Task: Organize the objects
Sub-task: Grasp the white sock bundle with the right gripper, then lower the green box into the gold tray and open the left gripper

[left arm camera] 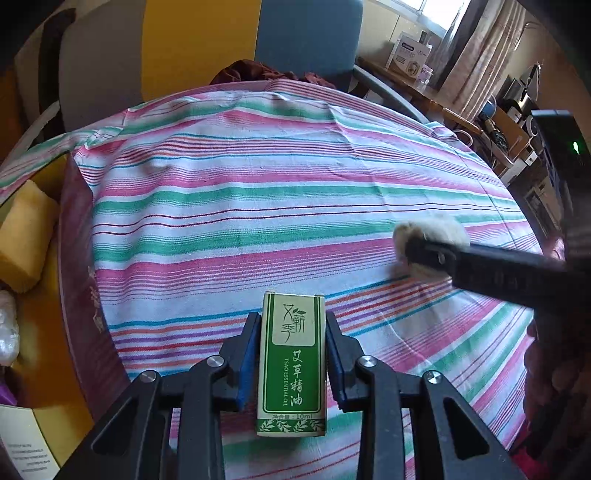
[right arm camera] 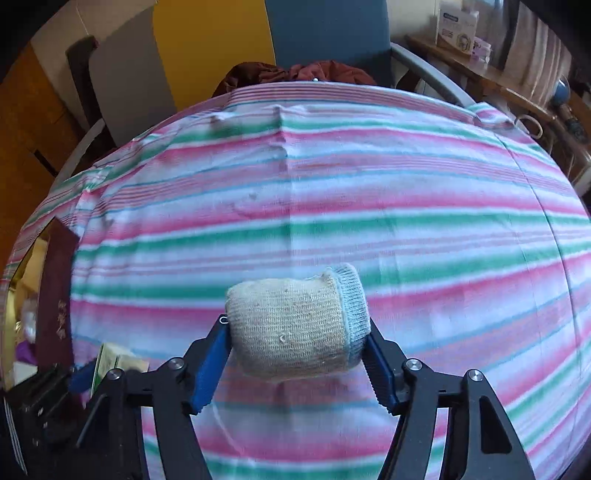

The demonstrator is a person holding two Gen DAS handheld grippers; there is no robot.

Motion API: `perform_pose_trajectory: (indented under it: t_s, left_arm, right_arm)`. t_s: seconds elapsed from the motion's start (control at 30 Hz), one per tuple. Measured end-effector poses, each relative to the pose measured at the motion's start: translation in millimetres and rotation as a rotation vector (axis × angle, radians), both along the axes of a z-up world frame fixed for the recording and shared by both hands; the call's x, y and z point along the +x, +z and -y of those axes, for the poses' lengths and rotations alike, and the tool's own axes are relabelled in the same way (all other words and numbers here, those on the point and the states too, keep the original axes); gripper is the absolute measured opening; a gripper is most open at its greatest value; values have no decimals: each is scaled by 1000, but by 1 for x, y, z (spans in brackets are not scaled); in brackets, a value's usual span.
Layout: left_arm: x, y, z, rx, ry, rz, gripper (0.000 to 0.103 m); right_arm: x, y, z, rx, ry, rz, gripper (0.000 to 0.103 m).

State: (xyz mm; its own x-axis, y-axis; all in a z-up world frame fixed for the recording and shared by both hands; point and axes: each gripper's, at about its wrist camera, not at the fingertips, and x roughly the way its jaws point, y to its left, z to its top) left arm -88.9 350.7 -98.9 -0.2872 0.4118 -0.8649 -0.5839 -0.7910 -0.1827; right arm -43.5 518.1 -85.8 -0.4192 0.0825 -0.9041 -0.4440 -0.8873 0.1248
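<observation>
Now, left gripper [left arm camera: 290, 354]: you pinch the essential oil box [left arm camera: 291, 363] upright, ready for placing.
Right gripper [right arm camera: 297, 350]: you clamp the rolled sock [right arm camera: 295, 325], lifted clear of the striped cloth [right arm camera: 332, 184].

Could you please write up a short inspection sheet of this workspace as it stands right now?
Surface: striped cloth covers the table, lightly creased.
Job's things: green essential-oil box; rolled beige sock.
Clutter: maroon box and yellow sponge at the left edge.
Grippers: left gripper shut on the box; right gripper shut on the sock.
Cables: nothing seen.
Surroundings: blue chair with a dark red garment behind; cluttered wooden shelf by the curtains.
</observation>
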Motion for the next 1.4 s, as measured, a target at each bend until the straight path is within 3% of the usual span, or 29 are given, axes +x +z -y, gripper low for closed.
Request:
perform_pose_trajectory:
  t_s: [0.33,0.73,1.2,1.4]
  left_arm:
    - [34,55,32,66,-10,-162,32]
    - [54,101,105,102,91,-291,32]
    - [50,86,165,65,202,-268,32]
    - [35,70,200,120,262,-169,32]
  right_arm:
    - [25,-9,29,16,20,-9,68]
    - [21,-10,33,68,42,-18,68]
    - [18,-11,33,81,51,-17,68]
    - [18,-12,34,87,57,-14,68]
